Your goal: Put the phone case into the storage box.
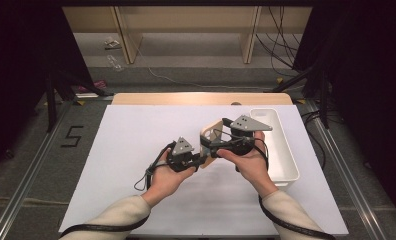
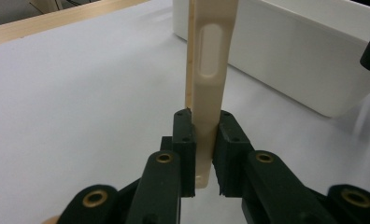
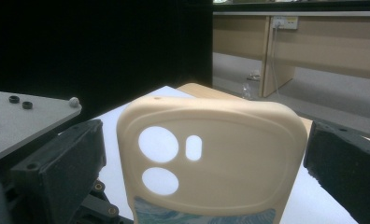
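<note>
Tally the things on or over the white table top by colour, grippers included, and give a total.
Cream: 1, the phone case, clamped edge-on by the left gripper
White: 1, the bin at the table's right side
Black: 2, the left gripper and the right gripper, whose jaws stand either side of the case
Total: 4

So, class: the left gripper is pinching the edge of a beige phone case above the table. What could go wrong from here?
1. The left gripper clamps only the thin edge of the phone case, so the case could twist or slip out.
2. The right gripper has a jaw on each side of the case without clearly touching it; closing off-centre could knock it loose.
</note>
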Action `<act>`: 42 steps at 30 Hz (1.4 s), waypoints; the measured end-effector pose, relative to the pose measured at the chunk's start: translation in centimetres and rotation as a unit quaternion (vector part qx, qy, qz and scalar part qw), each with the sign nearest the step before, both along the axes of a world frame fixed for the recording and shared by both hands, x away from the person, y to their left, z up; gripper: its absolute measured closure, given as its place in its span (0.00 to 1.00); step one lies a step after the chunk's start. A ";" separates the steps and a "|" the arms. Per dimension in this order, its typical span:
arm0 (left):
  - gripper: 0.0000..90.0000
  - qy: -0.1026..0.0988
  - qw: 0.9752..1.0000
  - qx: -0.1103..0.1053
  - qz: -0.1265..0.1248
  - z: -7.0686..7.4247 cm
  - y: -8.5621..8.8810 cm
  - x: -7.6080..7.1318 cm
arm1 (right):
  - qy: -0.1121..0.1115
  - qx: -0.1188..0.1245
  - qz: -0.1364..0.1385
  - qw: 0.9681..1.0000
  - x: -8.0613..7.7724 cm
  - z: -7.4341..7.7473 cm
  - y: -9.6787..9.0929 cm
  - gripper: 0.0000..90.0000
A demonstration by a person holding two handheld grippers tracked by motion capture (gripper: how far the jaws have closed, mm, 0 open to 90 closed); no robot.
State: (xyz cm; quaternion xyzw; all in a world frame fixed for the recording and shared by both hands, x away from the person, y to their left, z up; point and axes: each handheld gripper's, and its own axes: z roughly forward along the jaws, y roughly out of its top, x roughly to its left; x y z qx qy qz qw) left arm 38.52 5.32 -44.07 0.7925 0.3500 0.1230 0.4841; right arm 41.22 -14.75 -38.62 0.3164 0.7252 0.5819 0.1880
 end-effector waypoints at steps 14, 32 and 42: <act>0.89 0.001 1.000 0.001 -0.004 0.0 -0.5 -0.2 | 0.003 0.000 -0.006 1.000 -0.1 -0.2 0.2 0.00; 0.89 0.000 1.000 -0.001 -0.008 0.0 -0.6 -0.4 | 0.003 -0.007 -0.012 1.000 -0.1 -0.5 0.4 0.03; 0.89 0.004 1.000 -0.002 -0.009 -0.1 -0.6 -0.4 | 0.001 -0.011 -0.023 1.000 -0.2 -0.5 0.3 0.12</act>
